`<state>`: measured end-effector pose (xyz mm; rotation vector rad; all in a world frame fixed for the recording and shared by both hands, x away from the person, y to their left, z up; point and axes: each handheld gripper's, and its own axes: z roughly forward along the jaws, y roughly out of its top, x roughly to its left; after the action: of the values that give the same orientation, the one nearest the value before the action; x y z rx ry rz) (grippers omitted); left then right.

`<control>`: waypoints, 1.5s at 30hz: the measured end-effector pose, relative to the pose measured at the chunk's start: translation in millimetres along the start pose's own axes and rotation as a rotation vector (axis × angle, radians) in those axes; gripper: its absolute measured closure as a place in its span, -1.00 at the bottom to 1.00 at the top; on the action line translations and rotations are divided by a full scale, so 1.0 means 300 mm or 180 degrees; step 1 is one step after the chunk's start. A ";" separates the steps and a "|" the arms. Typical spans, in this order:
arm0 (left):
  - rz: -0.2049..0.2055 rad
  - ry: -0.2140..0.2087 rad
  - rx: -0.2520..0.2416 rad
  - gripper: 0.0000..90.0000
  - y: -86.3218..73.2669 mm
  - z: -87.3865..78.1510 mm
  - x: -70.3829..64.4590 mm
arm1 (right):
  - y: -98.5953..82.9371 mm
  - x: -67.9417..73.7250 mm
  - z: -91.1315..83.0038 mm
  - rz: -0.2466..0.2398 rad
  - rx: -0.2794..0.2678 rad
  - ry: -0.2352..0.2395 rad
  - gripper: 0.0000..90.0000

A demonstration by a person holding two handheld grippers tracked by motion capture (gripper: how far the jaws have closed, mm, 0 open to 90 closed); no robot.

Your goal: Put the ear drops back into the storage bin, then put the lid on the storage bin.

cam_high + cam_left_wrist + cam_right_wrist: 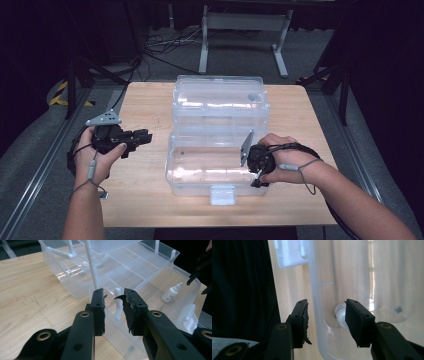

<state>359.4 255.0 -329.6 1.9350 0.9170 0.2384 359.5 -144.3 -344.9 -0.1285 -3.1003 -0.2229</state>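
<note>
One clear box [218, 150] holds one small bottle [171, 292]; left gripper [114, 306] and right gripper [326, 317] both gape apart.

A clear plastic box [218, 145] with a white bottle [171, 292] sits on pale wood-grain table [145, 100]; black tools.

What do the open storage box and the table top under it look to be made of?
Storage box: apparently clear, glossy hard plastic; the wood shows through its walls and lights glare off them. Its front latch looks like cloudier plastic. Table top: pale wood grain with a matte finish, either real wood or laminate.
</note>
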 end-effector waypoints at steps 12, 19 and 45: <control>-0.0009 -0.0004 -0.0011 0.58 0.001 0.000 -0.001 | 0.006 0.009 0.100 -0.0021 0.0128 0.0078 0.34; 0.0005 -0.0024 -0.0023 0.57 0.003 -0.004 0.000 | 0.015 0.006 0.147 -0.0026 0.0172 0.0089 0.42; 0.0314 -0.0211 0.0144 0.50 0.106 0.092 0.018 | 0.002 0.021 0.209 -0.0082 0.0259 -0.0078 0.93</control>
<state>393.2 231.4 -319.3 2.0203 0.7908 0.2112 351.8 -134.2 -406.7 -0.0900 -3.1312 -0.0962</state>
